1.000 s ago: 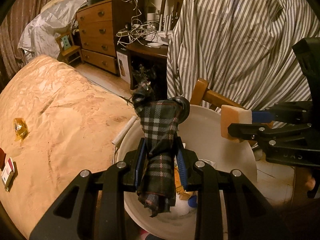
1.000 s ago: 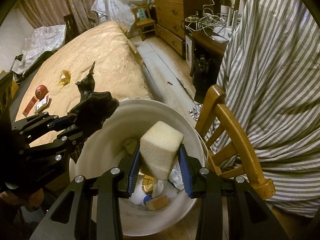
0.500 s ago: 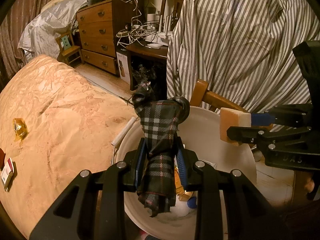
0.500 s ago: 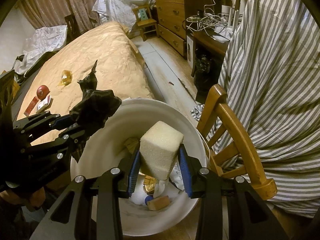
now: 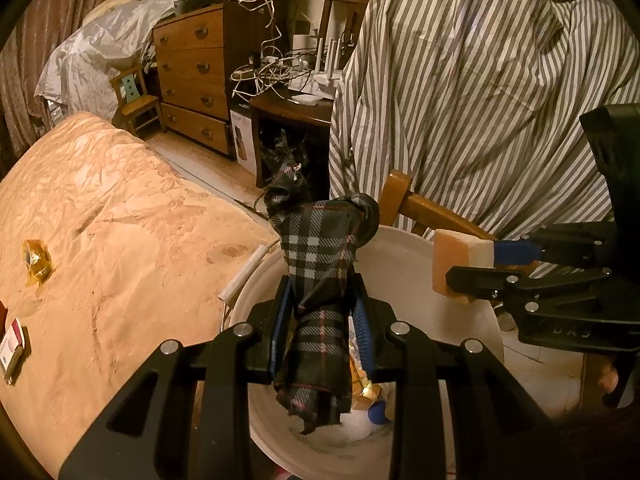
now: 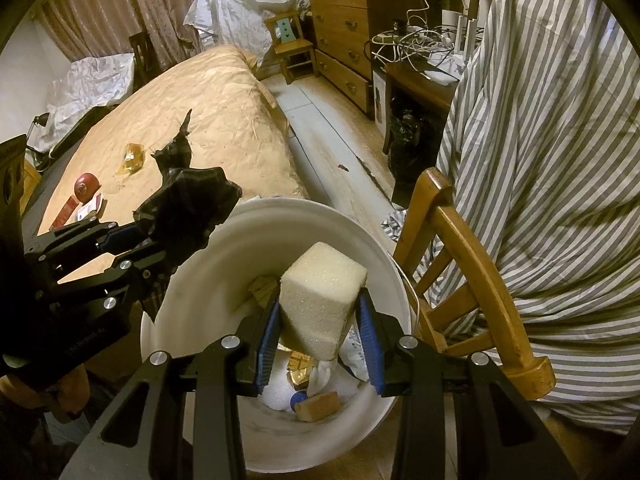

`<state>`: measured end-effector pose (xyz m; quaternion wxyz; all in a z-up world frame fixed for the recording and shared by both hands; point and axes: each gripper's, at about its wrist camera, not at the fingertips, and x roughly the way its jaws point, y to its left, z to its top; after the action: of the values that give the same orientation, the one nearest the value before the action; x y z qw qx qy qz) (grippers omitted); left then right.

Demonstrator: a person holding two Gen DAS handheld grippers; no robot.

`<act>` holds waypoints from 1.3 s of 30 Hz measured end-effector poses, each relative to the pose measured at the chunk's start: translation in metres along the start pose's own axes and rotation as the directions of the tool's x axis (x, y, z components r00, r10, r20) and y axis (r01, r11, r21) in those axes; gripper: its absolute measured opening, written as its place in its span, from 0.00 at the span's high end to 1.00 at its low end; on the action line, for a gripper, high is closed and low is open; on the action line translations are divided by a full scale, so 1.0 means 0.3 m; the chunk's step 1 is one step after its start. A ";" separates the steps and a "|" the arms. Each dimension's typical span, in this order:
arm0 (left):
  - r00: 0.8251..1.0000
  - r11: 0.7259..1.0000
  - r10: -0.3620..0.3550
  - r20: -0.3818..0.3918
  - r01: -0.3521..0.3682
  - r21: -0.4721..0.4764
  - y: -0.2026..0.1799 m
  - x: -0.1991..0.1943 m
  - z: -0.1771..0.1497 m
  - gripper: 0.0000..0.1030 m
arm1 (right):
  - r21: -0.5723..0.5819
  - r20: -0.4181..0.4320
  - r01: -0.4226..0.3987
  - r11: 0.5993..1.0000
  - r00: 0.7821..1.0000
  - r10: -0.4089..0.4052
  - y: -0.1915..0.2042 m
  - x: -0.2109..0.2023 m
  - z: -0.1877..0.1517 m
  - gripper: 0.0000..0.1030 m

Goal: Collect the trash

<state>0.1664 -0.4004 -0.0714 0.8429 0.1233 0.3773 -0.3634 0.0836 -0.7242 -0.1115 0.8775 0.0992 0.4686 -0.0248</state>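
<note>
My left gripper [image 5: 322, 324] is shut on a crumpled dark plaid bag [image 5: 320, 276], held over the near rim of the white bucket [image 5: 404, 248]. From the right wrist view the same bag [image 6: 188, 208] hangs at the bucket's [image 6: 216, 260] left edge. My right gripper [image 6: 320, 328] is shut on a pale foam block [image 6: 320, 304] above the bucket's opening; this block [image 5: 460, 260] appears at the right in the left wrist view. Inside the bucket lie white tissue, gold wrappers and a brown piece [image 6: 320, 406].
A tan bedspread [image 5: 120, 240] at left holds a yellow wrapper [image 5: 37, 258], a small box [image 5: 12, 350] and a red round thing [image 6: 87, 187]. A wooden chair [image 6: 472, 272] draped with striped cloth [image 6: 552, 160] stands right of the bucket. A dresser [image 5: 192, 76] is behind.
</note>
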 end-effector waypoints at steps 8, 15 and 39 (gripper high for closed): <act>1.000 1.000 0.004 0.001 -0.004 0.002 -0.002 0.001 0.000 0.72 | 0.004 -0.001 -0.011 1.000 1.000 0.011 0.026 0.001 -0.007 0.63; 1.000 1.000 0.021 0.016 -0.021 0.010 -0.008 0.002 0.002 0.37 | 0.023 0.018 -0.023 0.999 1.000 0.023 0.025 -0.002 -0.001 0.51; 0.999 0.999 0.038 0.030 -0.038 -0.011 0.055 -0.029 -0.019 0.26 | 0.036 0.072 -0.043 0.998 0.997 0.040 0.024 -0.038 -0.028 0.33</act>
<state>0.1711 -0.3815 -0.0701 0.8558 0.1205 0.3642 -0.3472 0.0714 -0.7160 -0.1054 0.8918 0.1246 0.4344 -0.0189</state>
